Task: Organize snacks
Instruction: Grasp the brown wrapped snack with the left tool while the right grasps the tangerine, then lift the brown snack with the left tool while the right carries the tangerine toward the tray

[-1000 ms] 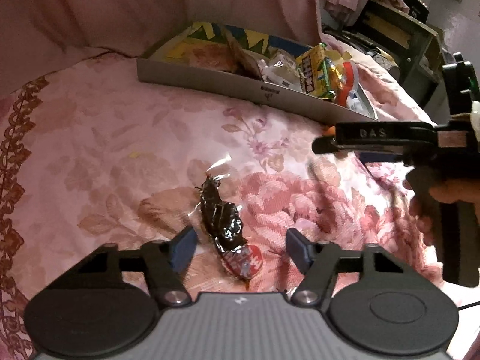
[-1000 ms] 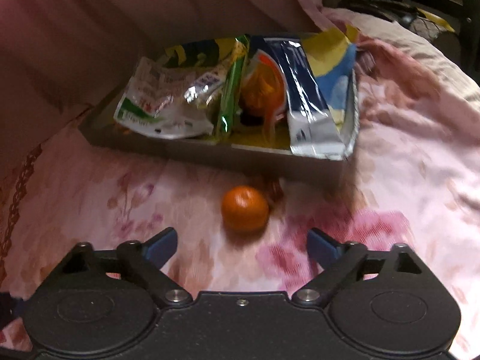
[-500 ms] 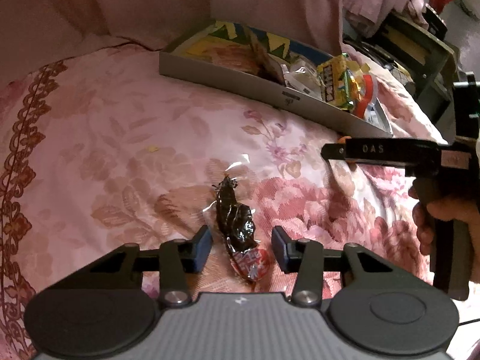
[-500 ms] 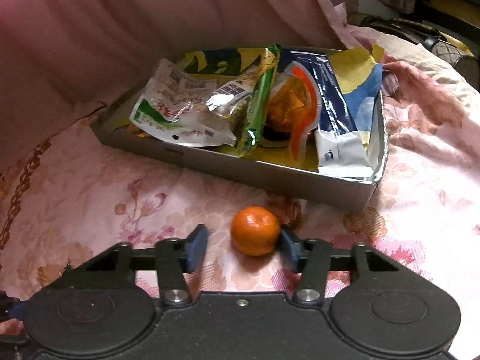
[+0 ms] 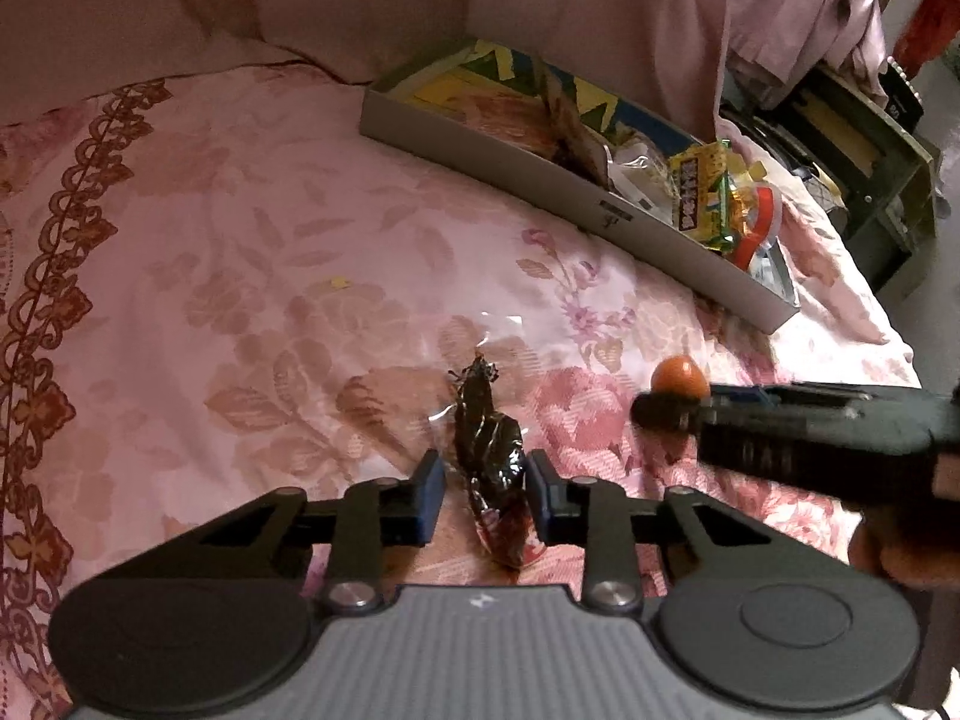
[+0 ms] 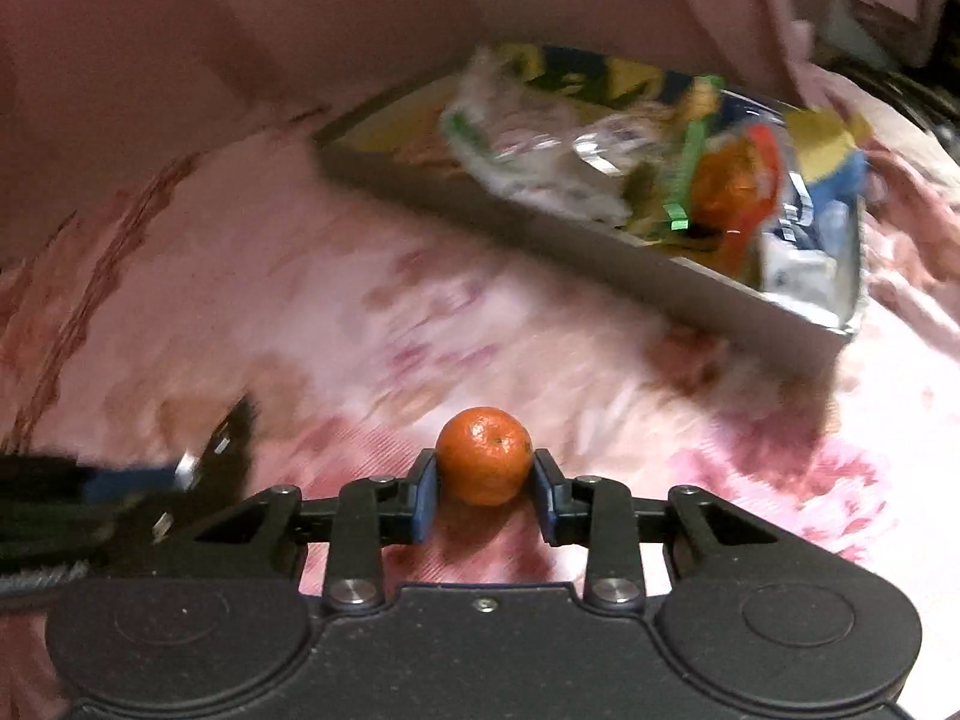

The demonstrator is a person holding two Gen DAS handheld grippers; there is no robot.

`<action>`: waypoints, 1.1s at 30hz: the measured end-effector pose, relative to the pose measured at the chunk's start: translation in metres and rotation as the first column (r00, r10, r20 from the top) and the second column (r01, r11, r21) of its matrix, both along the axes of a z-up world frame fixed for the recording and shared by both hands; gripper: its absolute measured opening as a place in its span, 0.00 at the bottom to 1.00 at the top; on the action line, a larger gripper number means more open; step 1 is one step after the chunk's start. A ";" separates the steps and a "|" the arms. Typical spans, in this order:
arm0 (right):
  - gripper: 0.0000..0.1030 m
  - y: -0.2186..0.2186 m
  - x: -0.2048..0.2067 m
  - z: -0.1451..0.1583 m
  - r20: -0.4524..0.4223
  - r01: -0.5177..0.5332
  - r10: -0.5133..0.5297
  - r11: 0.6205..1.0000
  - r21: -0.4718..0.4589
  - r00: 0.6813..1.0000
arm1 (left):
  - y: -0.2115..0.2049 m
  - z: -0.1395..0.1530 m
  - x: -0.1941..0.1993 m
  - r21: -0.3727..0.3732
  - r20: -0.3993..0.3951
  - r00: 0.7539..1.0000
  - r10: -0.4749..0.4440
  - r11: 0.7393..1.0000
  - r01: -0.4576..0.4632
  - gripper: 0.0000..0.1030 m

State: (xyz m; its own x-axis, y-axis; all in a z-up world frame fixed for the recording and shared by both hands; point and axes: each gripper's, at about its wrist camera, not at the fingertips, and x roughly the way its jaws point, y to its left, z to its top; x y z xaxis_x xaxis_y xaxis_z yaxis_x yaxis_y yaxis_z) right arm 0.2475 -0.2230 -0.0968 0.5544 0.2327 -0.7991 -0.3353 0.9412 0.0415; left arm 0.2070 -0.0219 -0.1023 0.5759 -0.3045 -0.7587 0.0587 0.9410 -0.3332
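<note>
Left wrist view: the left gripper (image 5: 485,495) sits low over a pink floral bedspread (image 5: 240,276), its blue pads having just been closing around a dark wrapped snack (image 5: 489,450). The right pad touches the wrapper; a sliver of gap shows at the left pad, so it is not yet clamped. At two o'clock lies a grey tray (image 5: 540,174) crowded with snack packets (image 5: 699,195). Right wrist view — the right gripper (image 6: 483,489) has just been closing and now clenches a small orange mandarin (image 6: 483,456) between both pads, with the tray (image 6: 600,246) blurred at one o'clock.
</note>
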 end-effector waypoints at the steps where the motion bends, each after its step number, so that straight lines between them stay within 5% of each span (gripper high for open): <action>1: 0.33 0.003 -0.004 0.000 -0.007 -0.006 0.006 1.000 0.004 1.000 | 0.000 0.000 0.000 0.002 0.002 1.000 -0.001 1.000 0.001 0.33; 5: 0.33 0.008 -0.016 0.003 -0.032 0.004 -0.003 1.000 0.022 0.999 | -0.001 0.001 -0.003 0.012 0.001 1.000 -0.009 1.000 0.009 0.35; 8: 0.33 0.006 -0.022 0.005 -0.043 0.025 -0.024 0.999 0.026 0.999 | -0.002 0.001 -0.007 0.003 -0.005 1.000 -0.018 1.000 0.018 0.46; 20: 0.33 -0.014 -0.029 0.021 -0.045 0.128 -0.123 0.982 0.139 0.991 | -0.038 0.000 -0.017 0.222 0.028 0.992 -0.125 0.968 0.116 0.71; 23: 0.33 -0.018 -0.027 0.026 -0.037 0.138 -0.134 0.974 0.178 0.990 | -0.046 -0.001 -0.016 0.267 0.023 0.992 -0.127 0.957 0.116 0.70; 26: 0.33 -0.020 -0.028 0.031 -0.025 0.137 -0.135 0.967 0.213 0.991 | -0.047 0.000 -0.018 0.289 0.029 0.992 -0.119 0.951 0.106 0.55; 33: 0.33 -0.021 -0.031 0.042 0.004 0.120 -0.125 0.957 0.263 0.992 | -0.043 0.004 -0.022 0.287 0.015 0.994 -0.110 0.953 0.101 0.46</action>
